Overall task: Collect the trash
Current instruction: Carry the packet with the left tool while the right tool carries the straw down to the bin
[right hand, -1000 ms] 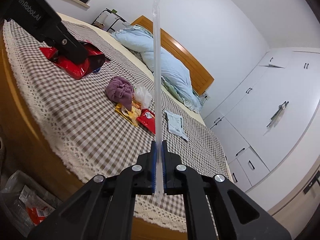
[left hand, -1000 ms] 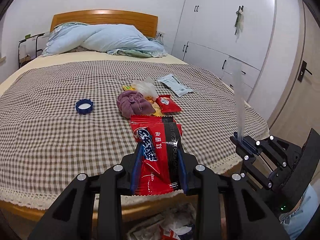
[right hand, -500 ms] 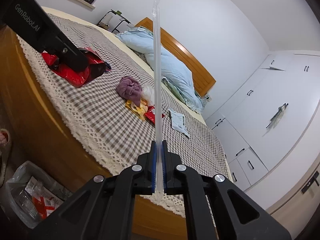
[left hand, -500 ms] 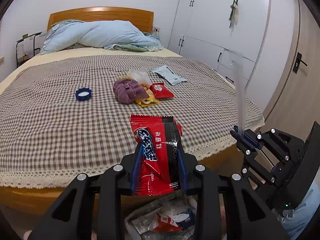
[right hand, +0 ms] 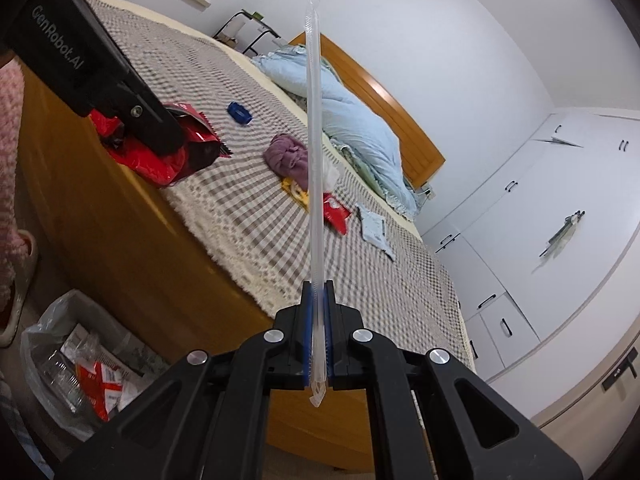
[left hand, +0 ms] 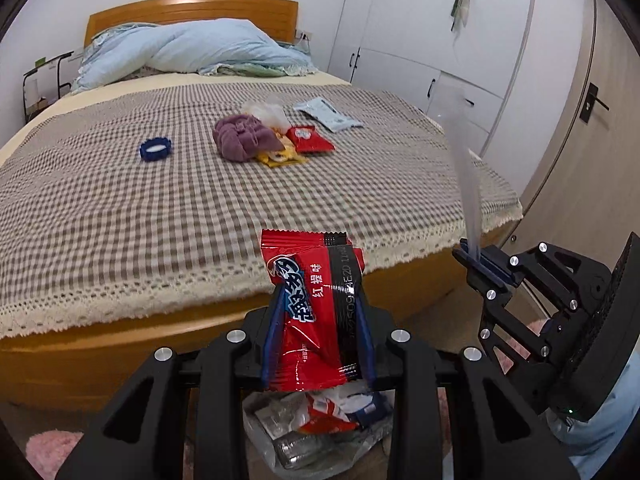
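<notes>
A red snack wrapper (left hand: 316,312) is clamped between the blue pads of the left hand-held gripper (left hand: 318,332), standing upright with its crimped top edge above the fingers and its lower end hanging out beneath them. Directly below, on the floor at the foot of the bed (left hand: 120,344), a clear-lined trash bag (left hand: 320,420) is seen, already stuffed with crumpled wrappers and a plastic bottle. The right hand-held gripper (right hand: 318,336) is closed down tight on a long clear straw sleeve (right hand: 314,160), which is pinched near its bottom end and held almost vertical, the tip rising far above the jaws. In the left wrist view that same gripper is seen off to the right, just past the corner of the bed. Left on the checked bedspread (left hand: 120,208) are a blue bottle cap (left hand: 156,149), a purple cloth bundle (left hand: 242,142), a yellow packet (left hand: 280,157) and a small red packet (left hand: 310,139) just beside the bundle, a crumpled clear plastic bag (left hand: 268,112) behind them, and a pale flat pouch (left hand: 328,114) farther back. A light blue duvet (left hand: 192,52) is heaped against the wooden headboard (left hand: 192,10).
</notes>
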Demonstrator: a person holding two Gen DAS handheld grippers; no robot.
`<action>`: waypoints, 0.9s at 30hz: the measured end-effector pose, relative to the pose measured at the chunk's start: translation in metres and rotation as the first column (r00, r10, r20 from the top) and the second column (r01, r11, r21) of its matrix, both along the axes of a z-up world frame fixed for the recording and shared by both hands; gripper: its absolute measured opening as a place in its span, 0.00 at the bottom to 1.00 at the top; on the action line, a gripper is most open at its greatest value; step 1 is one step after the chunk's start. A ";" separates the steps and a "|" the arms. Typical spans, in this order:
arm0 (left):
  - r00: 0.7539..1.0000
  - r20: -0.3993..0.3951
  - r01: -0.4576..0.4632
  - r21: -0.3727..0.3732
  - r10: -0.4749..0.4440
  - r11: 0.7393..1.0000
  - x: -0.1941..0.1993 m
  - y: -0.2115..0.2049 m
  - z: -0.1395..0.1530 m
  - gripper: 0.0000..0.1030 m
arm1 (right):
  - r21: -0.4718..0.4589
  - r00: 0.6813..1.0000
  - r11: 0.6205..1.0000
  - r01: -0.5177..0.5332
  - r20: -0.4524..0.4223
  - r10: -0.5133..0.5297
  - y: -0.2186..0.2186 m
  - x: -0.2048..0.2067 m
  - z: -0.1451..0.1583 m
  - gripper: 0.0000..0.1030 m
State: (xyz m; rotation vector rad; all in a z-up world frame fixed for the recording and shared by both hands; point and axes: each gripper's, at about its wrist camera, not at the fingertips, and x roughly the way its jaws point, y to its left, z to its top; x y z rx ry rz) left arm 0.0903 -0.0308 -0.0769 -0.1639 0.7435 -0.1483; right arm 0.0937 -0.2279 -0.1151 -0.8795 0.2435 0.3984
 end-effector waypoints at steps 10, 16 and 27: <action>0.998 -0.054 0.022 0.006 -0.021 1.000 -0.010 -0.003 -0.021 0.28 | -0.061 0.998 0.998 -0.033 -0.052 0.030 0.004 -0.014 -0.020 0.05; 0.994 -0.109 0.023 0.005 -0.023 1.000 -0.013 -0.002 -0.040 0.29 | -0.098 0.996 0.994 -0.051 -0.077 0.044 0.006 -0.020 -0.030 0.05; 0.977 -0.213 0.031 -0.017 -0.034 0.999 -0.012 0.001 -0.076 0.29 | -0.158 0.989 0.983 -0.093 -0.126 0.073 0.010 -0.024 -0.047 0.05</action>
